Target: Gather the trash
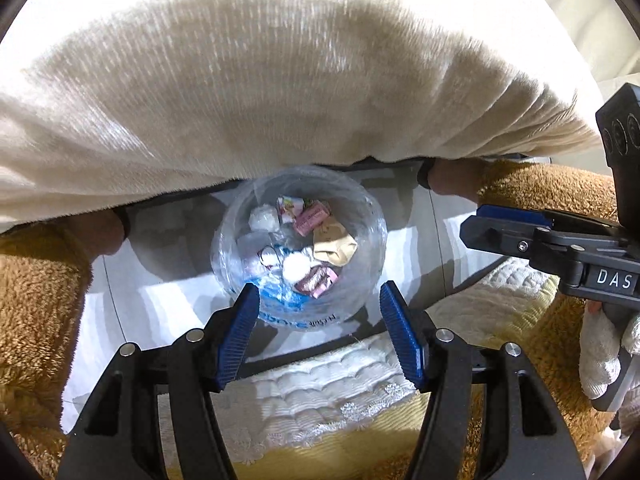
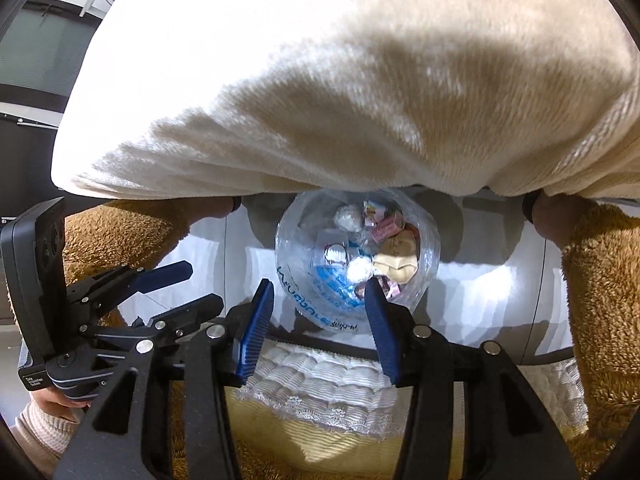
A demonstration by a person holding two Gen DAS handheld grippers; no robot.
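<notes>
Both grippers, left and right, hang spread and empty directly above the trash bag (right seemingly nearer).

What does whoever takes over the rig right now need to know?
Left claw: open, empty, above the bin.
Right claw: open, empty, also above the bin.
Clear plastic bag-lined trash bin stands on the pale floor below both claws, beyond the edge of the white quilted cushion.
Done: the bin already holds pink wrappers, crumpled white tissues and a beige paper scrap.
Left: no loose trash shows in either view; look around before the next pick.
</notes>
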